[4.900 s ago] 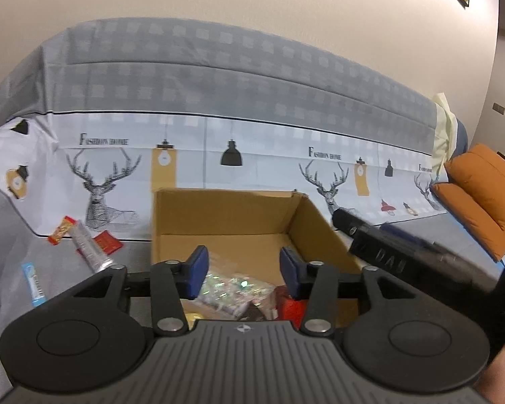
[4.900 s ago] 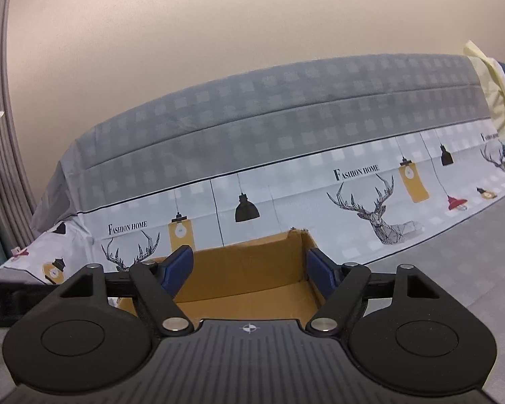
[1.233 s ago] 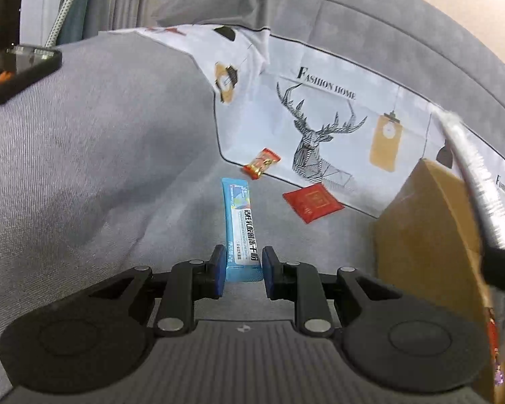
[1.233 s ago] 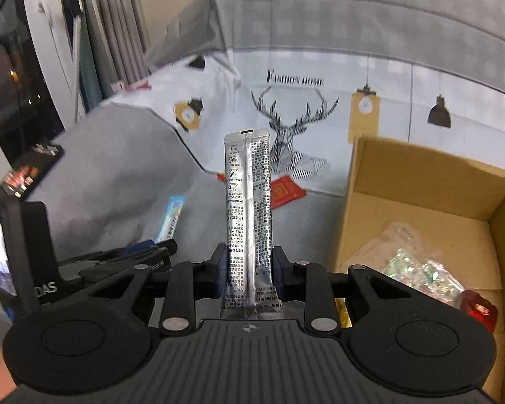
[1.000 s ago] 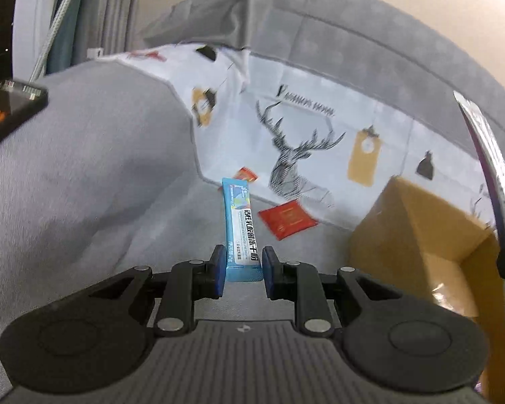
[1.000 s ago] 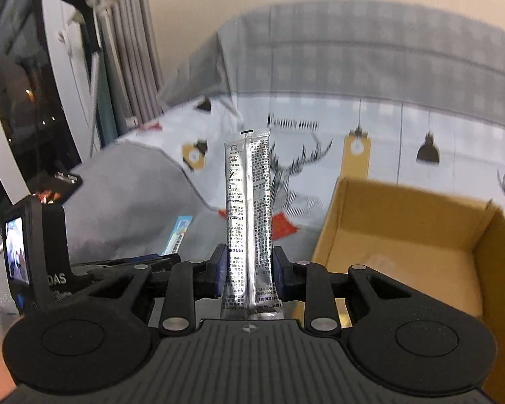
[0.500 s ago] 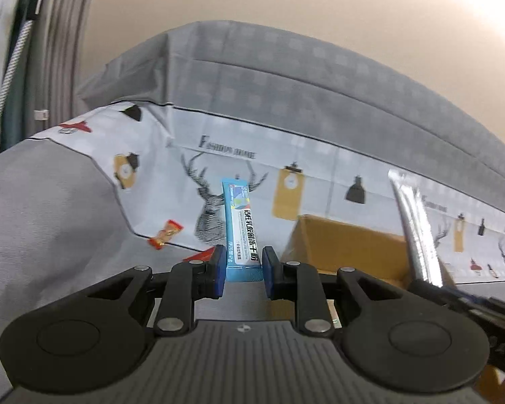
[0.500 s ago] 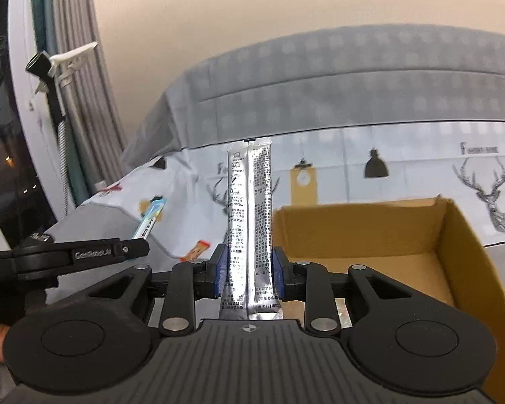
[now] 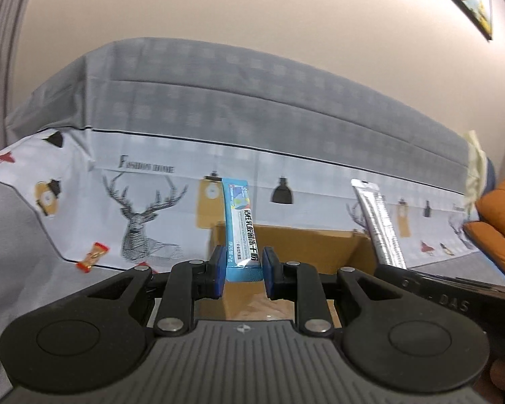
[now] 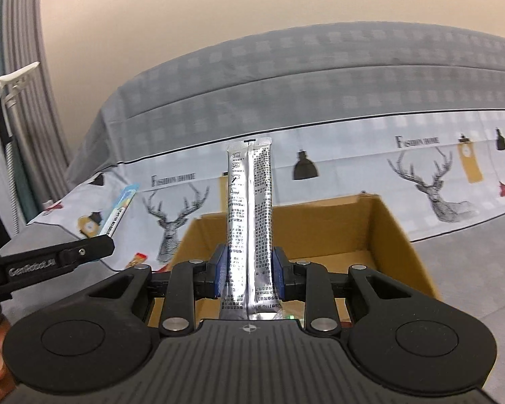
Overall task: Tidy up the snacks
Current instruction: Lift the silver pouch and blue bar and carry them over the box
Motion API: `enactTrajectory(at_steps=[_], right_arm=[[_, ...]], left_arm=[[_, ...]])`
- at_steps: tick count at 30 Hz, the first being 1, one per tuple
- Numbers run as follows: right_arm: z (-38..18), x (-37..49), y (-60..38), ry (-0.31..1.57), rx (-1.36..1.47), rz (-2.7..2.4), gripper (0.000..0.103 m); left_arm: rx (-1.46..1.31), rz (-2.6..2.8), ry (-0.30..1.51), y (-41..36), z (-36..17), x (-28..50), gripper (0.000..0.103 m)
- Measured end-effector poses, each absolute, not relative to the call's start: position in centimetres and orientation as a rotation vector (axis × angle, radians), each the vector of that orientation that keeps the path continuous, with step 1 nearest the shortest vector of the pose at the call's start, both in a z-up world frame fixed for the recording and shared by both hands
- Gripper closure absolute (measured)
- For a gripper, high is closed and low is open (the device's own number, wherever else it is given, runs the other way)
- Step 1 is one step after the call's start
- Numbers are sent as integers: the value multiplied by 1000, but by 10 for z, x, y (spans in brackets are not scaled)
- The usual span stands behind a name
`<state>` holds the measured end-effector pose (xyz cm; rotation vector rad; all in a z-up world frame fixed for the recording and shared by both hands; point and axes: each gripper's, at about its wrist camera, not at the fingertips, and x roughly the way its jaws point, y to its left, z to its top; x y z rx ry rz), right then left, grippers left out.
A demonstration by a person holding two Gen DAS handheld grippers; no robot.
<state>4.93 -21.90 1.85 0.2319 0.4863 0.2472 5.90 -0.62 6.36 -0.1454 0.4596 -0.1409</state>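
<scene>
1. Two handheld grippers are up over the sofa, each with a snack stick clamped between its blue pads.
2. Left gripper (image 9: 241,271): jaws drawn narrow on the lower end of a blue snack bar (image 9: 241,229). The bar stands nearly upright, leaning a little left at the top, white panel with dark lettering facing the camera.
3. Right gripper (image 10: 249,271): jaws pinched on a silver sachet (image 10: 250,229), gripped near its lower third. The sachet stands upright, fine black print down both halves, a centre seam running its length.
4. Cardboard box (image 10: 397,235) sits open on the grey seat just beyond both grippers. From the right wrist view the sachet stands in front of the box's back wall; from the left wrist view the blue bar's lower part overlaps the box's near-left corner (image 9: 219,235).
5. Box contents are mostly hidden behind the gripper bodies; only a glint of something pale shows on the floor of it.
6. Cross-check: the silver sachet (image 9: 378,225) shows at right in the left wrist view, tilted, above the right tool's black body; the blue bar (image 10: 119,213) shows at left in the right wrist view, slanting up from the left tool's tip.
7. Loose on the printed sofa cover (image 9: 84,202), left of the box: a small orange-and-red candy (image 9: 92,257), lying near the deer motif.
</scene>
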Motion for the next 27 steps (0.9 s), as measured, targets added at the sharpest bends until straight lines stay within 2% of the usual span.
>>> enactTrajectory(at_steps=[27], right_arm=[[9,53,-230,523,218,151,73]], left_arm=[[-78,-247,452,-40,54,64,78]])
